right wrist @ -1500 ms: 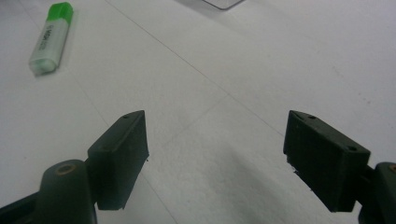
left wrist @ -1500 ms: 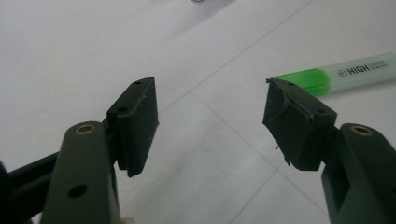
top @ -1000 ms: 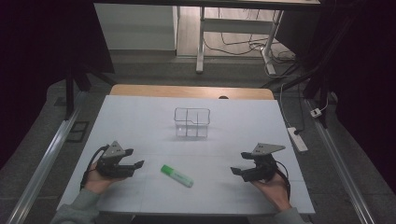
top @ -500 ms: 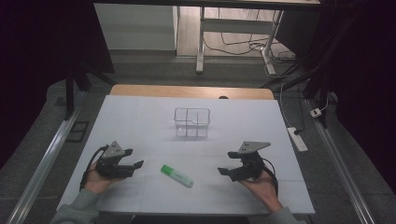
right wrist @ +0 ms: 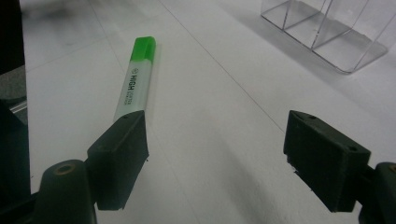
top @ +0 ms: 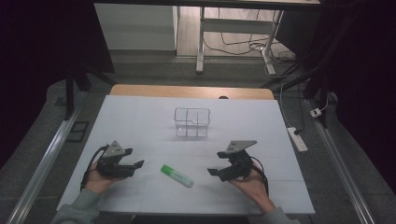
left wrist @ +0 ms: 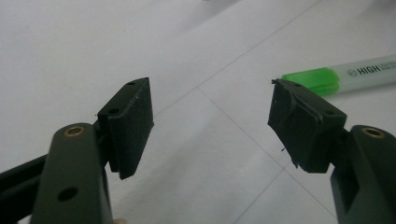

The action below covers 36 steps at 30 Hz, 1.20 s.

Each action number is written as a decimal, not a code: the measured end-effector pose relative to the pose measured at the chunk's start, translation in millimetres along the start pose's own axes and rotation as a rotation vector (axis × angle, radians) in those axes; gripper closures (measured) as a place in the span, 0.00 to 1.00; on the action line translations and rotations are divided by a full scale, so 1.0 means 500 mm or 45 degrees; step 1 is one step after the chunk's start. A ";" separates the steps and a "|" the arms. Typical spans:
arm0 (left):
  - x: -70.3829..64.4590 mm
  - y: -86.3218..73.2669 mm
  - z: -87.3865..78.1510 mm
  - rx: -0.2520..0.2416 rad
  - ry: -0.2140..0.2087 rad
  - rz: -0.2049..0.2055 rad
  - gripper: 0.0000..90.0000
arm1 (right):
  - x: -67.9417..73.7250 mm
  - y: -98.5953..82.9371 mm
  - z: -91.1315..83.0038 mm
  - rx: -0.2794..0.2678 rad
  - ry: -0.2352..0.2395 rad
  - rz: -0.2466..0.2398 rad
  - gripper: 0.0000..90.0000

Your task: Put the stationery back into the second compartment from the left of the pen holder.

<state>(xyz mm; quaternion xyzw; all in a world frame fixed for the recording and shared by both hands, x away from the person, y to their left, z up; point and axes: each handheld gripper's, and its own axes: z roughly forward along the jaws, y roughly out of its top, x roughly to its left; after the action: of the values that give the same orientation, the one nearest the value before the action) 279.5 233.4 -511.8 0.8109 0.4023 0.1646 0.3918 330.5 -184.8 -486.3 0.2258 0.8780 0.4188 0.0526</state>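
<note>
My right gripper (top: 214, 172), jaws wide and empty, sits just right of the highlighter (top: 177, 175), which lies flat on the worktop (top: 140, 116) between my hands. Left gripper (top: 138, 164) also wide, empty. Risk: the left jaw clips the round barrel and rolls it away. Count: one highlighter, one clear divided holder (top: 192, 122), two grippers.

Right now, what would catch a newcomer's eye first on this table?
The green highlighter lying flat near the front of the white table, between the left gripper and the right gripper, both open and empty. Next, the clear divided box standing farther back, at mid-table.
</note>
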 end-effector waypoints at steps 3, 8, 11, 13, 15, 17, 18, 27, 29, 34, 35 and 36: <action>0.000 0.000 0.000 0.000 0.001 -0.001 0.34 | 0.004 0.005 0.007 0.005 0.007 -0.006 0.24; -0.002 0.000 0.003 0.009 0.000 0.011 0.34 | 0.013 0.018 0.022 0.011 0.026 -0.012 0.24; -0.003 0.001 0.001 0.003 0.002 0.013 0.34 | 0.019 0.028 0.035 0.027 0.030 -0.022 0.24; -0.003 0.001 0.001 0.002 0.003 0.012 0.34 | 0.023 0.034 0.045 0.031 0.043 -0.016 0.24; -0.002 0.001 0.001 0.004 0.002 0.011 0.34 | 0.026 0.039 0.054 0.041 0.048 -0.015 0.24; -0.002 0.000 0.002 0.007 -0.001 0.012 0.34 | 0.030 0.045 0.063 0.056 0.047 -0.020 0.24; -0.002 0.000 0.002 0.009 -0.001 0.014 0.34 | 0.032 0.047 0.067 0.060 0.049 -0.021 0.24; -0.002 0.000 0.002 0.013 -0.008 0.010 0.33 | 0.052 0.074 0.106 0.088 0.074 -0.044 0.24; -0.003 0.000 0.003 0.018 -0.010 0.015 0.33 | 0.058 0.080 0.117 0.105 0.078 -0.055 0.24; -0.003 -0.001 0.004 0.022 -0.012 0.017 0.33 | 0.072 0.091 0.141 0.136 0.088 -0.079 0.24; -0.003 -0.001 0.005 0.023 -0.012 0.017 0.33 | 0.074 0.093 0.145 0.143 0.093 -0.077 0.24; -0.003 -0.001 0.005 0.025 -0.012 0.017 0.33 | 0.076 0.094 0.149 0.144 0.100 -0.076 0.24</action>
<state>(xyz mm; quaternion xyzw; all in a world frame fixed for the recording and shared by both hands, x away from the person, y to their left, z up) 279.7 231.1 -513.8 0.8181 0.3966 0.1593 0.3848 334.0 -89.4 -495.0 0.1855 0.9079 0.3754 0.0180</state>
